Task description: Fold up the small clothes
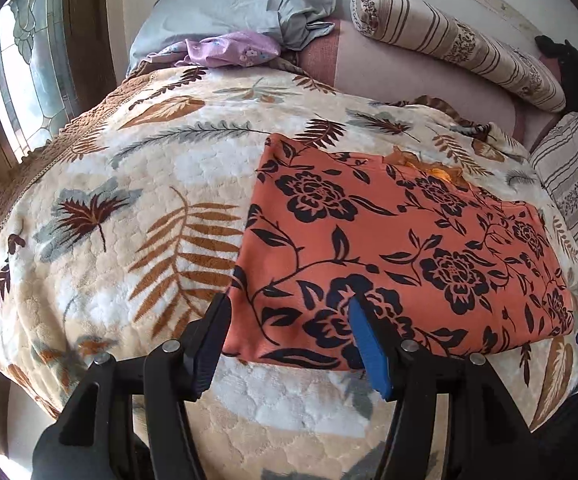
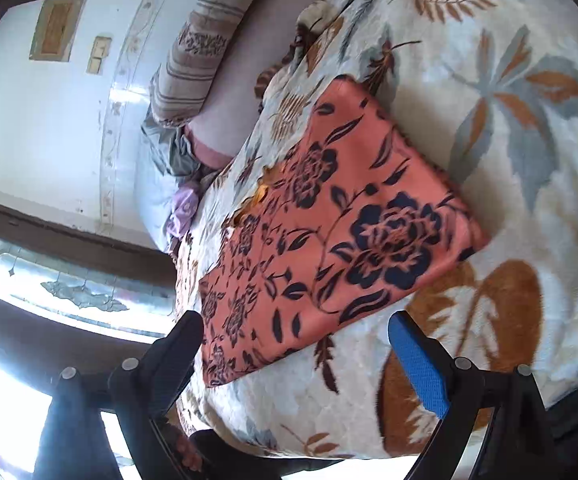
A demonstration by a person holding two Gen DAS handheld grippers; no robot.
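Orange black-flowered folded cloth lies flat on the leaf-print fleece blanket; left gripper and right gripper both spread, empty, freeing it.

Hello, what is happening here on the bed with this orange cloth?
A person holding a gripper in each hand is folding small clothes on a bed. The orange flowered garment lies folded flat on the leaf-print blanket. The left gripper is at its near edge, jaws open around the corner without pressing it. The right gripper is also open and holds nothing. More clothes lie by the pillows.
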